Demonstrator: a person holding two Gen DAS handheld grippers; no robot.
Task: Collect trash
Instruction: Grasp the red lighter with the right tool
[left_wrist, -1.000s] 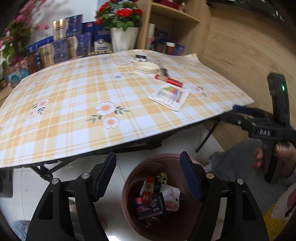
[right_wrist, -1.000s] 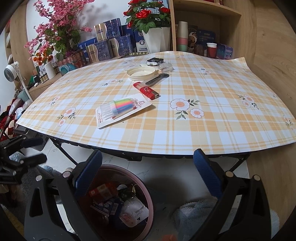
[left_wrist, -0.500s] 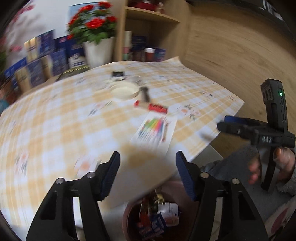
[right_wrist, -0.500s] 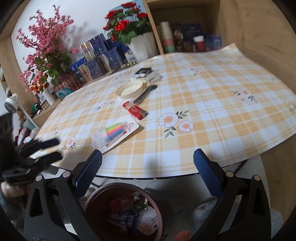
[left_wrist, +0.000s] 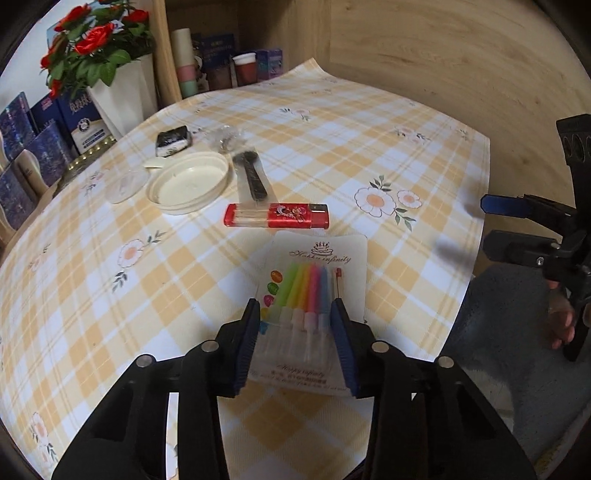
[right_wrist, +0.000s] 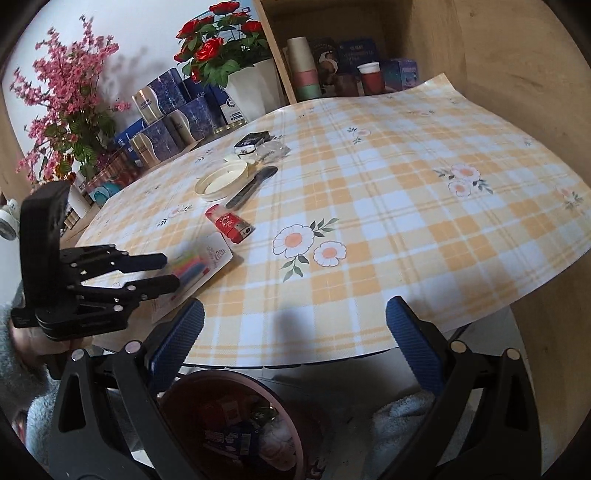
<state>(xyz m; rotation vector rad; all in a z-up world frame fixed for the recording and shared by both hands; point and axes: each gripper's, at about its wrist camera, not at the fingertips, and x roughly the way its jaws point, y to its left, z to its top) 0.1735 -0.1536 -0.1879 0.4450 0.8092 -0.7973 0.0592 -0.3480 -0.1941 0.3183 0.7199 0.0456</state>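
Cardboard candle pack (left_wrist: 314, 295), script "infinity", "Happy infinity"

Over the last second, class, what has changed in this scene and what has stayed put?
The left gripper swung from above the trash bin to the table, its jaws closing around the birthday candle pack. The right gripper stayed open near the table edge. The lighter and lid stayed put.

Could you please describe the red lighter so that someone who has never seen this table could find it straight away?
Start at the yellow-checked tablecloth and find the round cream lid near its middle. Just in front of that lid, between it and the pack of coloured candles, lies the red lighter, flat on its side. It is the only red thing on the cloth, with a clear end and a dark metal end.
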